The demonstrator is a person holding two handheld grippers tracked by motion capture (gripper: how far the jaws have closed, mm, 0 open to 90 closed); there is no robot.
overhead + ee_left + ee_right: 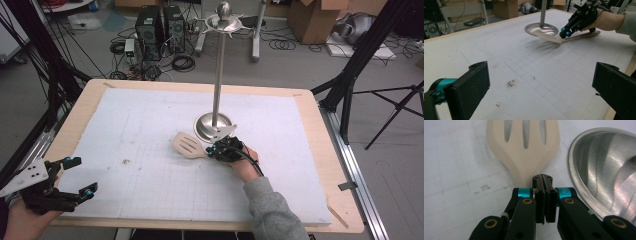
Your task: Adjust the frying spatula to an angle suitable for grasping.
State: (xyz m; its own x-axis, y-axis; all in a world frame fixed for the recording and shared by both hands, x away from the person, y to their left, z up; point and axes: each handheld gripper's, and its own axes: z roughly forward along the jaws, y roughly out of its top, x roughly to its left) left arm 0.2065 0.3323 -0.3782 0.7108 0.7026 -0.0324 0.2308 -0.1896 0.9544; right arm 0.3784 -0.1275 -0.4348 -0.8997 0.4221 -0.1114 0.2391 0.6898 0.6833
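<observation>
Just beside spatula (187, 145): steel stand base (214, 126), nearly touching.

both grippers black: left gripper (80, 176) with teal joint accents and a pale grey three-cornered plate; right gripper (545, 195) with teal collars, brass-coloured pivot pins, small screws, black cable. grey sleeve (272, 212) on right arm.

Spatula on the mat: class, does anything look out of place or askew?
Yes. The slotted spatula lies flat beside the stand's base, while the hooks at the stand's top hang empty. Small dark specks mar the mat.
</observation>
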